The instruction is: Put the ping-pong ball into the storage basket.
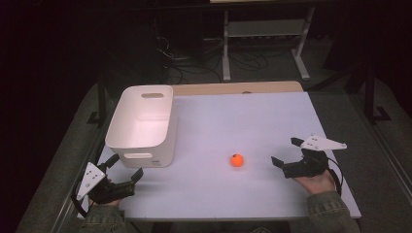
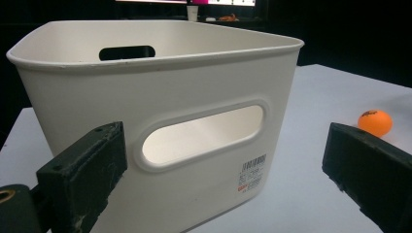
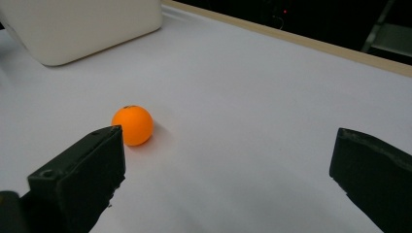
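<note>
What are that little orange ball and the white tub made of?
The orange ball looks like thin, hard plastic with a matte finish, much like a table-tennis ball: it is smooth and evenly coloured, with a small dark print on top. The white tub looks like moulded plastic with a smooth satin surface: rounded rim, cut-out handle slots and a barcode sticker.

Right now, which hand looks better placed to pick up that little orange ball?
The right. The right gripper points at the orange ball with open jaws and bare table between them. The left gripper faces the white bin, farther from the ball.
</note>
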`<state>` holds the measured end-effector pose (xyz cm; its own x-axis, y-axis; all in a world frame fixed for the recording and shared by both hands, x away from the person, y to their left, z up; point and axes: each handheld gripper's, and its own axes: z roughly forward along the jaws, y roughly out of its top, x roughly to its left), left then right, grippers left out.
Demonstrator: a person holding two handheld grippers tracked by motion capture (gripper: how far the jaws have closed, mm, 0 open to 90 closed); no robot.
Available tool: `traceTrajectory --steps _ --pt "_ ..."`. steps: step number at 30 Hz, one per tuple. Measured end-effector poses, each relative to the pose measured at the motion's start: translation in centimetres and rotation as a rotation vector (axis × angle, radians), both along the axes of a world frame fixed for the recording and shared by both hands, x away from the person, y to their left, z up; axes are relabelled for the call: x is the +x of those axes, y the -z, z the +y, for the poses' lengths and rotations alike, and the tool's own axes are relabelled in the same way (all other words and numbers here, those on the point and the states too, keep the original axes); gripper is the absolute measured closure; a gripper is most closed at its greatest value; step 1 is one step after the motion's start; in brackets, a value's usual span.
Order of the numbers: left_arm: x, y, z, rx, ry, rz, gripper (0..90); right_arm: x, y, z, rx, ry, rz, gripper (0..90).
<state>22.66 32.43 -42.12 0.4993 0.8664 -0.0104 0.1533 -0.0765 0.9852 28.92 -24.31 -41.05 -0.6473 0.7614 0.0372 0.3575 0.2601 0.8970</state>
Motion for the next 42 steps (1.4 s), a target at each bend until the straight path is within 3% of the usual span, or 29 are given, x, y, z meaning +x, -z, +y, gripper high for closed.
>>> traceTrajectory --steps 20,31,42 --pt "-0.2 -0.1 -0.1 -0.002 0.002 -0.004 1.9 0.9 -1.3 1.6 -0.085 -0.06 0.022 0.0" --pt "-0.2 -0.1 -0.1 0.001 0.005 -0.002 1.9 1.3 -1.3 2.1 -0.078 -0.1 0.054 0.0" --pt "-0.2 -0.1 -0.1 0.003 0.008 -0.002 1.9 1.9 -2.0 2.9 -0.104 -0.135 0.067 0.0"
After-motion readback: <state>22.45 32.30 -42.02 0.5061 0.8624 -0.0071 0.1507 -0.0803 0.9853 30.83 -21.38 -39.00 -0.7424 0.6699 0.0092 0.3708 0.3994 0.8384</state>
